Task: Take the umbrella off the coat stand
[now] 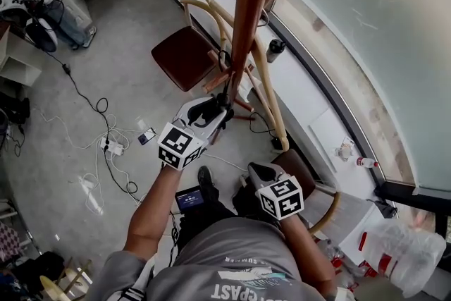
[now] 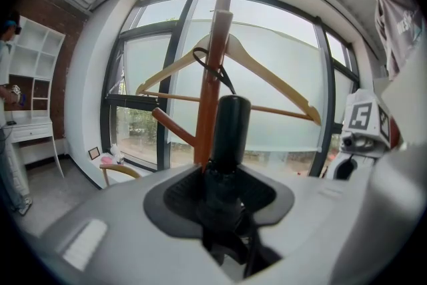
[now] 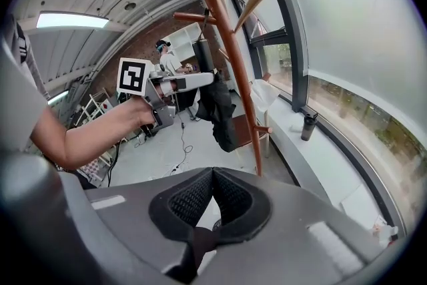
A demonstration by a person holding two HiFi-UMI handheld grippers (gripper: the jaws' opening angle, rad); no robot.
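Note:
The brown coat stand point(image 1: 250, 10) rises in front of me by the window. My left gripper point(image 1: 211, 113) is shut on the folded black umbrella point(image 1: 210, 109) close against the pole. In the left gripper view the umbrella's black handle point(image 2: 228, 133) stands upright between the jaws of the left gripper point(image 2: 227, 170), with a thin black loop point(image 2: 212, 70) running up around the pole point(image 2: 209, 97). A wooden hanger point(image 2: 267, 73) hangs there too. In the right gripper view the umbrella point(image 3: 217, 110) dangles beside the pole point(image 3: 233, 63). My right gripper point(image 3: 213, 173) is lower and nearer me, shut and empty.
A chair with a brown seat point(image 1: 184, 56) stands behind the stand and another point(image 1: 299, 169) by my right hand. A dark bottle point(image 1: 275, 49) sits on the white window sill point(image 1: 310, 102). Cables and a power strip point(image 1: 111, 146) lie on the floor. A person point(image 3: 167, 60) stands far back.

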